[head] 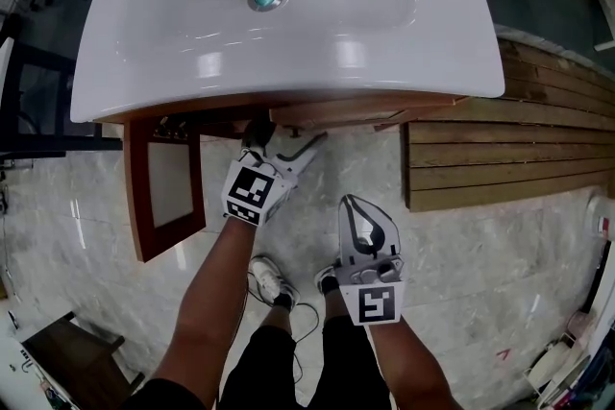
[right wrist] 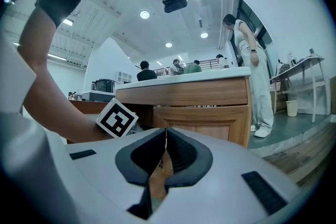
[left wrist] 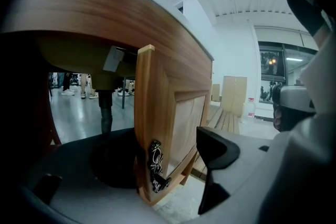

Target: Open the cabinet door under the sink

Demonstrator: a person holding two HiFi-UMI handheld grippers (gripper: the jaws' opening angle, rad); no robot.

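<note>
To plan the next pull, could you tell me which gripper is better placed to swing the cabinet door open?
Left gripper: jaws apart around the door edge by its handle; the right gripper is shut, empty, back from the cabinet.
</note>
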